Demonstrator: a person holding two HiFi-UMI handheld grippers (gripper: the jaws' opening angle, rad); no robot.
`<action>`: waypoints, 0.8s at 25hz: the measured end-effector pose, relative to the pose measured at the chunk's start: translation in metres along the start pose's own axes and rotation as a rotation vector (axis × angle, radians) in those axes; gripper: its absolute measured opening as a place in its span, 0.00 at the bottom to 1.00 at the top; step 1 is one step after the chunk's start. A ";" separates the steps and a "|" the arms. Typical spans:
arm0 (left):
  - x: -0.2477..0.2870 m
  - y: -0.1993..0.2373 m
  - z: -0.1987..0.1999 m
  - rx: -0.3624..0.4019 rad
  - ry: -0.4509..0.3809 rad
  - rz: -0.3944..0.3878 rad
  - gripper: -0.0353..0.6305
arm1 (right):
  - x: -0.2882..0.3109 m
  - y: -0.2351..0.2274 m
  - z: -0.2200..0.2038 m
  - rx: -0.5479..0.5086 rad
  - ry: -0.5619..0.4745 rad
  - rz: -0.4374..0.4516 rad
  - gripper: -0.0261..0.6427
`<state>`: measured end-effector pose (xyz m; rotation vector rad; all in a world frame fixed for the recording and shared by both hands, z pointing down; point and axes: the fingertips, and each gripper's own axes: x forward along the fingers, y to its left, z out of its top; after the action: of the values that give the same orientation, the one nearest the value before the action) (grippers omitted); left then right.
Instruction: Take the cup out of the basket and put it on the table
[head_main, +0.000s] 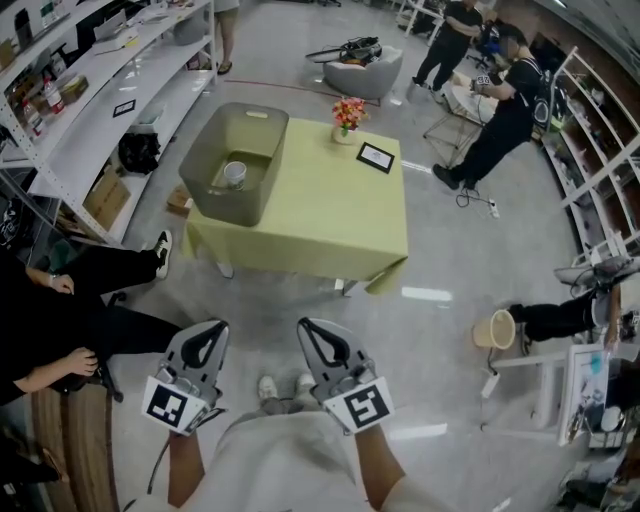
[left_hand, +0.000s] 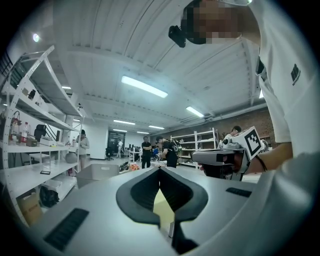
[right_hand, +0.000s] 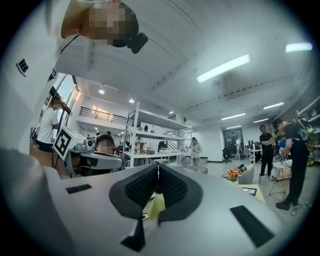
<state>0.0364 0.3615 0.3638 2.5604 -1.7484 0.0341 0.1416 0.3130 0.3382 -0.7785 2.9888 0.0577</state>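
Note:
A grey basket (head_main: 233, 160) stands on the left end of a table with a yellow-green cloth (head_main: 330, 220). Inside it a small pale cup (head_main: 234, 174) stands upright. Both grippers are held level well short of the table, near my body. The left gripper (head_main: 214, 327) and the right gripper (head_main: 308, 325) are shut with nothing between their jaws. In the left gripper view the jaws (left_hand: 160, 169) meet at the tips, the basket (left_hand: 97, 171) lies far ahead, and the right gripper (left_hand: 222, 159) shows beside. In the right gripper view the jaws (right_hand: 158, 167) are closed too.
A flower pot (head_main: 348, 116) and a black-framed card (head_main: 376, 157) sit at the table's far side. White shelves (head_main: 100, 80) line the left. A seated person (head_main: 70, 320) is at the near left, others (head_main: 500, 110) stand far right. A tan bucket (head_main: 495, 330) lies on the floor.

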 end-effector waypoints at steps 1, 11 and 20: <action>0.004 0.003 0.000 0.000 -0.001 -0.001 0.07 | 0.004 -0.003 0.000 -0.002 0.001 0.002 0.06; 0.065 0.035 0.003 0.006 -0.009 0.042 0.07 | 0.057 -0.062 -0.004 -0.004 -0.017 0.062 0.06; 0.121 0.065 0.009 0.004 -0.013 0.119 0.07 | 0.098 -0.111 -0.009 0.011 -0.021 0.146 0.06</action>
<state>0.0197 0.2244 0.3612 2.4614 -1.9055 0.0247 0.1096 0.1679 0.3390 -0.5537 3.0177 0.0545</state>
